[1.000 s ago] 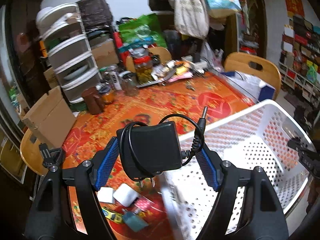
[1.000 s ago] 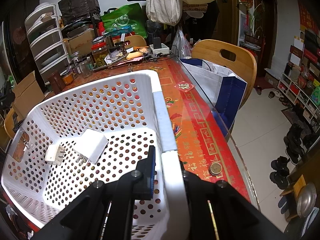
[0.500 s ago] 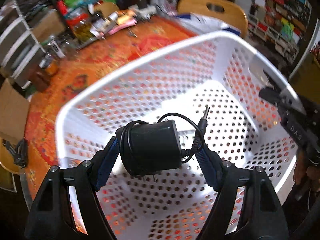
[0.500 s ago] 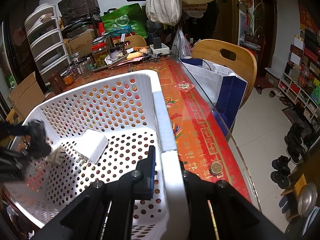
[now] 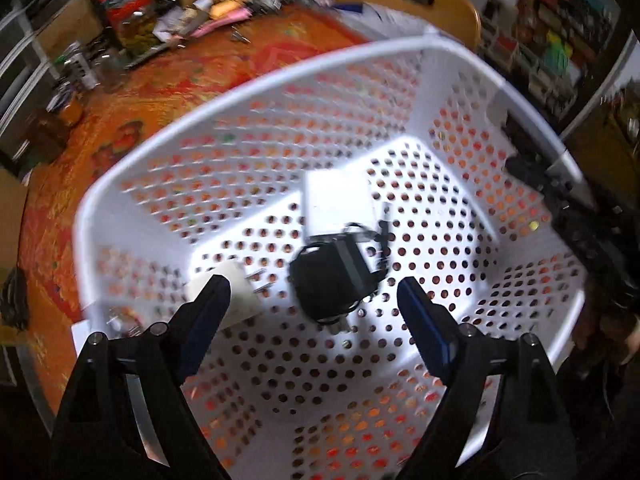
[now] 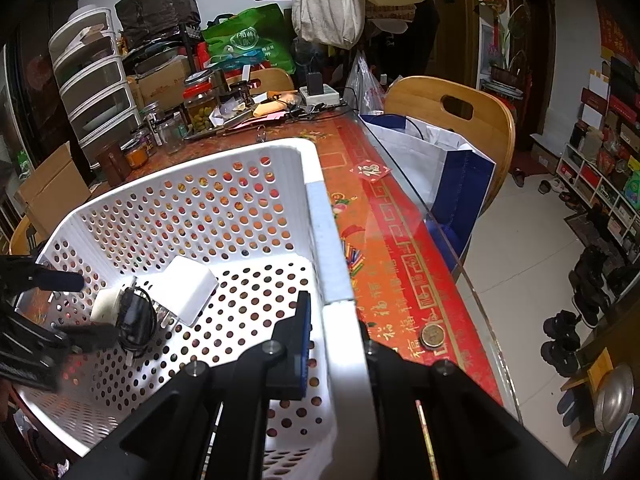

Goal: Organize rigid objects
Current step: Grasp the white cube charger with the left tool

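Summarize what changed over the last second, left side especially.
The left gripper carried the black power adapter from above the table over into the white basket, tipped downward, and let go: its jaws are opening, and the adapter now lies on the basket floor between the big white charger and the small white plug. The right gripper stayed clamped on the basket rim; both white chargers kept their places.

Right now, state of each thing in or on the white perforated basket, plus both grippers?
Black power adapter with wrapped cord: released, inside the basket, between the opening jaws, untouched by the pads.
Large white charger block: lying on the basket floor.
Small white plug: on the floor beside the adapter.
White perforated plastic basket: upright on the table.
Left gripper: opening, empty.
Right gripper: clamped on the basket rim.
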`<state>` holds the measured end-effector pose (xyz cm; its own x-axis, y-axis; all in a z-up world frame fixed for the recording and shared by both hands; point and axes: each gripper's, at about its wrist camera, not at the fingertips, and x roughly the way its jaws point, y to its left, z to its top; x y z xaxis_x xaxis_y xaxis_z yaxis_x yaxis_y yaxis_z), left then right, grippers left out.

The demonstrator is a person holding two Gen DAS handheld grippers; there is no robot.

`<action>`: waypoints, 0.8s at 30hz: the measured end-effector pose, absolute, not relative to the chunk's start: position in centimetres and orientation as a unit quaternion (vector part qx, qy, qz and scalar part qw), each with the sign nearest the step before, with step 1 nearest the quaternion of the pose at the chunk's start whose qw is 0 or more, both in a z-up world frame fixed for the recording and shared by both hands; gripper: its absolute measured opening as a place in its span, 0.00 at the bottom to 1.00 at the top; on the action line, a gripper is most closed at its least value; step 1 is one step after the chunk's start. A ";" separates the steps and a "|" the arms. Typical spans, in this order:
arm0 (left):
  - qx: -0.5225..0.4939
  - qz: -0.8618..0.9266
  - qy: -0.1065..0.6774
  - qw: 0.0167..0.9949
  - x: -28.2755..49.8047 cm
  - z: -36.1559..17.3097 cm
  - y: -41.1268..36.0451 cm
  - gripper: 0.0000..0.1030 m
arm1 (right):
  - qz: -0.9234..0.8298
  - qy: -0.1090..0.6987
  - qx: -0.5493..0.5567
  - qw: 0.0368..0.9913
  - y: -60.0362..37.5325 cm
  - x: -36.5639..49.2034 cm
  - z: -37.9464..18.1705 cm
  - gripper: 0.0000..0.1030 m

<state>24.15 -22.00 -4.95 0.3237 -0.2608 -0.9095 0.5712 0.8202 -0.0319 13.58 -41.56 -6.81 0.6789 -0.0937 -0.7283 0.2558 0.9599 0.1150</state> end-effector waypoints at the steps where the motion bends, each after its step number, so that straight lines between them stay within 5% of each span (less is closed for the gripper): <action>1: 0.139 -0.263 0.509 0.808 24.0 -4.1 -20.7 0.81 | -0.096 0.389 0.105 0.910 -41.5 13.6 -6.8 0.07; 3: 0.113 -0.253 0.475 0.835 23.5 -1.9 -16.4 0.83 | -0.095 0.390 0.105 0.910 -41.6 13.5 -7.0 0.07; 6: 0.078 -0.185 0.435 0.878 23.7 0.0 -8.7 1.00 | -0.097 0.392 0.101 0.909 -41.5 13.7 -7.0 0.07; 12: 0.004 -0.066 0.491 0.869 28.2 -5.3 3.4 1.00 | -0.096 0.389 0.105 0.910 -41.6 13.8 -7.0 0.07; 19: 0.000 -0.049 0.536 0.843 30.2 -12.1 5.6 0.92 | -0.097 0.391 0.104 0.909 -41.7 13.7 -7.1 0.07; 24: 0.017 -0.047 0.548 0.835 30.8 -13.8 5.1 0.70 | -0.097 0.391 0.104 0.909 -41.7 13.7 -7.1 0.07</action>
